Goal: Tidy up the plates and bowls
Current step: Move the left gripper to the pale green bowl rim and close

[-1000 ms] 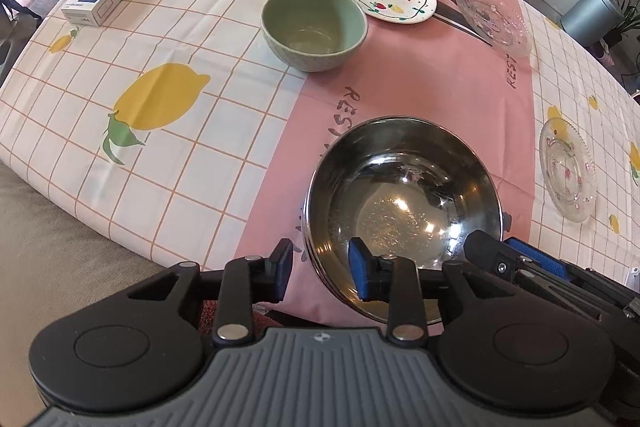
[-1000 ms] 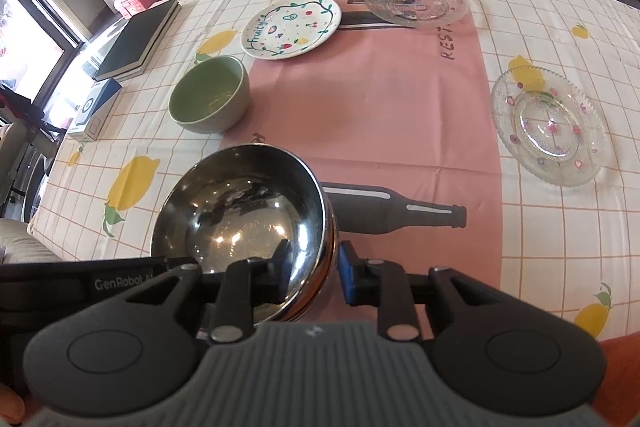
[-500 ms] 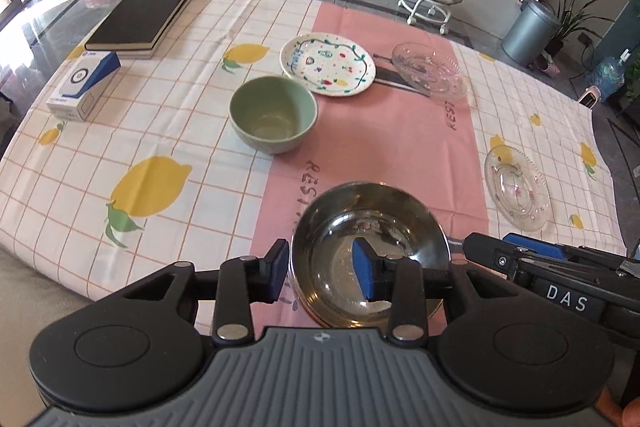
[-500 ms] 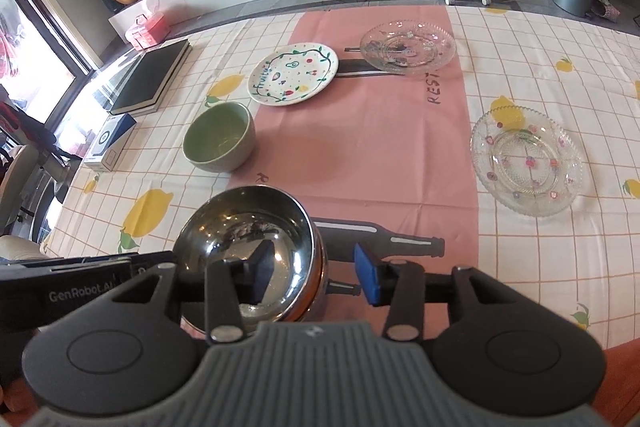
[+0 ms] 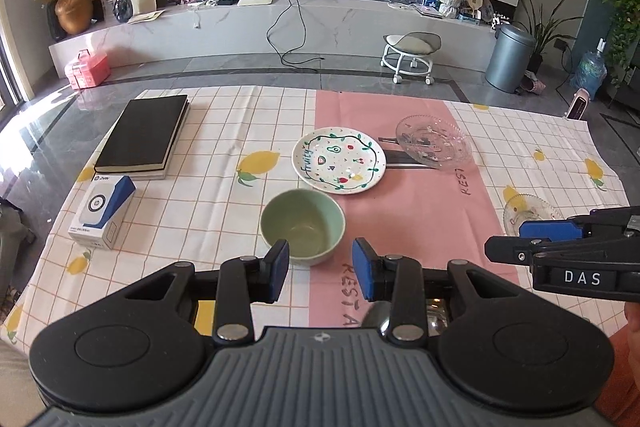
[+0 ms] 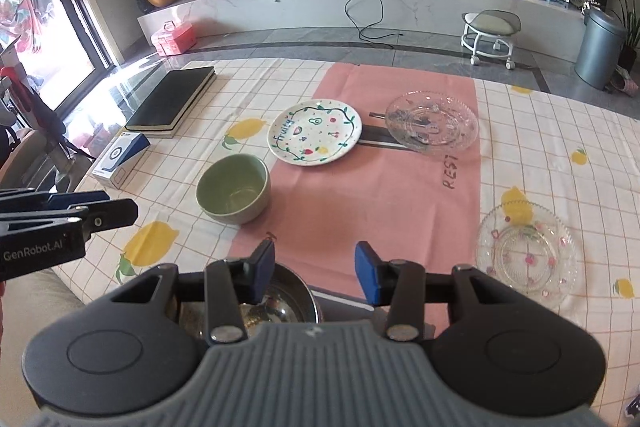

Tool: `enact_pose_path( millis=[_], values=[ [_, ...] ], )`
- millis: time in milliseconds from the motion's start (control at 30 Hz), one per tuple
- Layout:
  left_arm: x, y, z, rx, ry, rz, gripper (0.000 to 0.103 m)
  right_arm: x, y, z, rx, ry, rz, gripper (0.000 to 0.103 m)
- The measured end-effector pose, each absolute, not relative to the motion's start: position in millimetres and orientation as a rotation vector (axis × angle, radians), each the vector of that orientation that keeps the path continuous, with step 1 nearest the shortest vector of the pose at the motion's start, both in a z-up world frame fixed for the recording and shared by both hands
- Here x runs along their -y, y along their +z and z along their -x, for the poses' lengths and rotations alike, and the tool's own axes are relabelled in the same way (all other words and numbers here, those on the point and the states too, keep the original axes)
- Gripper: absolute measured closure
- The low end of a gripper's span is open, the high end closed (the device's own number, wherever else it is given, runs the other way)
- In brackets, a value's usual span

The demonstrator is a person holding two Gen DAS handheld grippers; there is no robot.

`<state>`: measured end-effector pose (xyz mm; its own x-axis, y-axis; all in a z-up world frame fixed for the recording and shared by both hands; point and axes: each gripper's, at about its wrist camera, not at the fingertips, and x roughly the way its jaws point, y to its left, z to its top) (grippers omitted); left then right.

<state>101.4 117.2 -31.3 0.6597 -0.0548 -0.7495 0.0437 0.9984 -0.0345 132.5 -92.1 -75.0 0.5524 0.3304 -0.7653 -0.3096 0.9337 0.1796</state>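
The steel bowl (image 6: 276, 303) sits at the near edge of the table, on the pink runner (image 6: 372, 195), and both cameras see only part of it: in the right wrist view its shiny inside shows under the gripper's frame, in the left wrist view just a sliver of metal (image 5: 434, 311). The right gripper (image 6: 315, 269) hangs above it with its blue pads spread and nothing between them; its left pad lies over the bowl's far rim in the picture, though contact cannot be told. The left gripper (image 5: 320, 269) is likewise spread and empty, the green bowl (image 5: 302, 225) showing just beyond its tips. That green bowl stands upright and empty, straddling the edge where the runner meets the lemon-print cloth (image 5: 208, 187). Farther back lies the painted plate (image 5: 339, 166) (the word "fruity" runs along its rim), and just to its right a clear glass plate (image 5: 433, 141), both flat on the runner. A second glass plate (image 6: 526, 254) with small pink hearts rests on the checked cloth at the right, well apart from the others. At the left of the table are a black book (image 5: 142, 135) and, nearer, a blue-and-white box (image 5: 102, 213).
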Motion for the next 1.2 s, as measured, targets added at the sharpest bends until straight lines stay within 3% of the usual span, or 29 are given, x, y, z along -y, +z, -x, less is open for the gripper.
enact_pose_path(
  millis=[867,1200],
  values=[
    [-205,-96,-204,-0.858,-0.041,0.236,0.06,36,-142,-272,-1.005,0.364,-0.039,0.059],
    [-202,-126,-224,-0.96,-0.085,0.275,0.06,14,-157,-295,-1.071,0.415,-0.092,0.059]
  ],
)
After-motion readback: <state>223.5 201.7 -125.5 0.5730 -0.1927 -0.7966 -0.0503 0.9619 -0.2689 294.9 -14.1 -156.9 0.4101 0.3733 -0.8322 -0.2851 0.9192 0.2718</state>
